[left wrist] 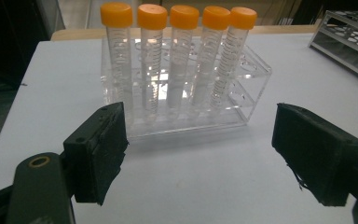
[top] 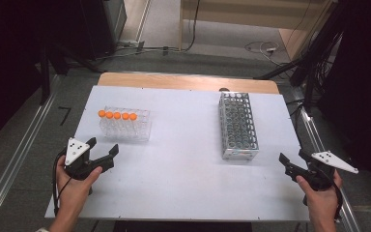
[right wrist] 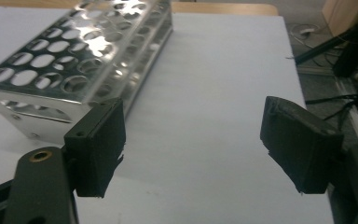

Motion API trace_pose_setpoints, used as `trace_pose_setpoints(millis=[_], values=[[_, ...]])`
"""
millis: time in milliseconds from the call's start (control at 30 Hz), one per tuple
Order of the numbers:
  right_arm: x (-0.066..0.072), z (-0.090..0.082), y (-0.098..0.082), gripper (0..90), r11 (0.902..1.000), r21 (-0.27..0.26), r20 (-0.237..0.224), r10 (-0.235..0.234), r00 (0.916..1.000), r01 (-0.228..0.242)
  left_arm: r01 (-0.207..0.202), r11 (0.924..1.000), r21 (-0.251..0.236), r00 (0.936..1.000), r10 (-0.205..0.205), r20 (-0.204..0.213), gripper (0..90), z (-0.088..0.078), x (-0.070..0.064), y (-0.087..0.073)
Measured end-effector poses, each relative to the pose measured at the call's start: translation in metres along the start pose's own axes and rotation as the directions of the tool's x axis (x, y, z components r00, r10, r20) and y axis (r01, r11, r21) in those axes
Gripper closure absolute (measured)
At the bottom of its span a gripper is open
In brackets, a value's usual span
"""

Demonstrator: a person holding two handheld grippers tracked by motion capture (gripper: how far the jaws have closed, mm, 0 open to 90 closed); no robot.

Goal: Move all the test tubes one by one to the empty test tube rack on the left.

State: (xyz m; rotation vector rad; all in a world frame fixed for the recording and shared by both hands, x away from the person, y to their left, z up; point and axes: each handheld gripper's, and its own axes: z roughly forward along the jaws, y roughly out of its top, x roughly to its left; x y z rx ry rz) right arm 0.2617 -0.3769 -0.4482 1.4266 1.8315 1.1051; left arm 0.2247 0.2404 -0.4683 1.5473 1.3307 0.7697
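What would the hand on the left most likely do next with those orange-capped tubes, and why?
Probably ease the left gripper forward toward the five clear orange-capped tubes in the clear plastic rack. Its jaws stand open with nothing between them, aimed at the row but short of it. The perforated metal rack stands empty.

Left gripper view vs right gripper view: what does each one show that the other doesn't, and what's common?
Left gripper view: five orange-capped tubes standing in a clear rack, with the left gripper open in front of it. Right gripper view: the right gripper, open with nothing between its jaws, and cables on the floor. Both: the metal rack, empty, and the white tabletop.
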Motion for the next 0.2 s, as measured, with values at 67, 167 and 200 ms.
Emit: trace_pose_setpoints(millis=[67, 167, 200], values=[[-0.006, 0.000, -0.004, 21.1, 0.9999, 0.012, 0.031, 0.001, 0.9995, -0.001, 0.001, 1.0000, 0.004, 1.0000, -0.001, -0.007, 19.2, -0.001, 0.002, -0.001], [-0.017, -0.001, -0.010, 21.1, 0.9991, 0.025, 0.053, 0.033, 0.9980, -0.034, 0.004, 0.9999, 0.017, 0.9999, -0.003, -0.016, 19.1, -0.001, 0.005, -0.004], [-0.020, -0.002, -0.011, 21.0, 0.9986, 0.027, 0.055, 0.044, 0.9975, -0.045, 0.002, 0.9998, 0.022, 0.9999, -0.002, -0.017, 18.9, -0.001, 0.006, -0.006]])
